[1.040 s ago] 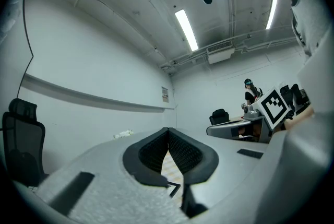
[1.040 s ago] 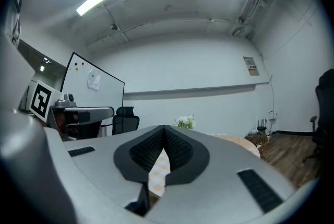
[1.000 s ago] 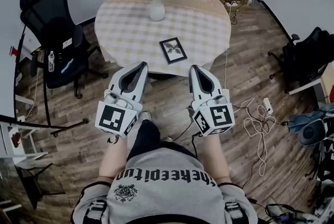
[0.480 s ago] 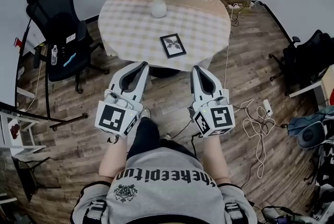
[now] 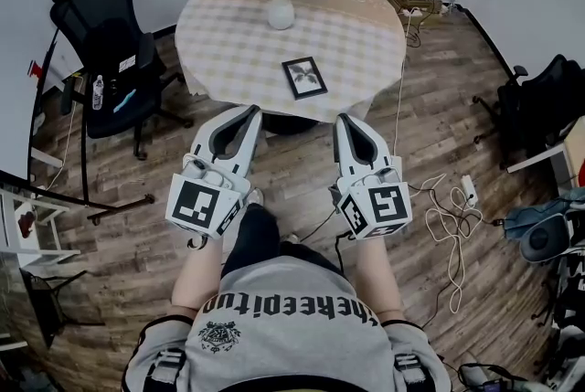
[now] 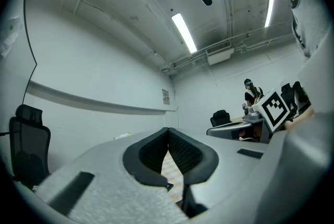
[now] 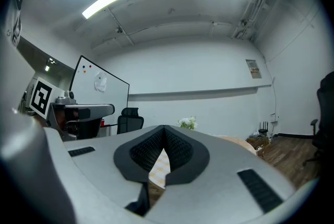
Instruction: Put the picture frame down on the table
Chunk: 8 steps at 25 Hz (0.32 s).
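At far left, a black office chair stands on the wood floor, beside a round tabletop w/ a checked cloth. The left gripper is held out in front of the person, tip just short of the table's near edge. Its jaws are pressed together at the tips, w/ nothing between them. A white vase w/ pale flowers sits toward the far side of the tabletop. The picture frame, dark-bordered, lies flat on the tabletop close to its near edge, apart from both grippers & farther out than their tips. The right gripper is level w/ the left one, jaws likewise closed tip to tip, holding nothing. White cables trail on the floor at right.
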Motion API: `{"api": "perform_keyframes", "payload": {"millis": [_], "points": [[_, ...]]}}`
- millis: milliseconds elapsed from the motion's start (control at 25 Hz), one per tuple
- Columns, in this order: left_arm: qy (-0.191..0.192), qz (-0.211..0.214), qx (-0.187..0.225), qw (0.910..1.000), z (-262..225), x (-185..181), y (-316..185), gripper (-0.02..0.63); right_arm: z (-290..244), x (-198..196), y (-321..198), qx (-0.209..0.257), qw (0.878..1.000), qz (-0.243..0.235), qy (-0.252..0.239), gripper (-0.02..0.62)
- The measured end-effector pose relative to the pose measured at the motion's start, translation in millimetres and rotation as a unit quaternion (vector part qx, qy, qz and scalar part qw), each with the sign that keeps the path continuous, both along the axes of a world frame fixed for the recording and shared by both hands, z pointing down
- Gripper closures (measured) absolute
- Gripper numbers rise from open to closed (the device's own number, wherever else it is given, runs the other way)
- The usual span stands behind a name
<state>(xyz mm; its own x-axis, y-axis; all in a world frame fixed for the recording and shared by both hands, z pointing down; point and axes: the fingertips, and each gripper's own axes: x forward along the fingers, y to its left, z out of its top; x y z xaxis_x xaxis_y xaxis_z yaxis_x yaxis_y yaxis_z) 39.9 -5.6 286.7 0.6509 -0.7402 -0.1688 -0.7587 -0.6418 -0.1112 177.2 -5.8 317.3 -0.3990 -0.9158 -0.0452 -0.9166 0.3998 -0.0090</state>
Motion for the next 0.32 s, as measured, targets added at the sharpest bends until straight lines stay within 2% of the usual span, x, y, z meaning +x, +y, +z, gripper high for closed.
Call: {"api": "perform_keyframes", "payload": {"millis": [320], "points": [[-0.001,0.001,0.000,1.0000,-2.3,4.2,4.0,0.591,-1.7,2.8,4.0,0.002,1.000,-0.003,0.000,0.589]]}}
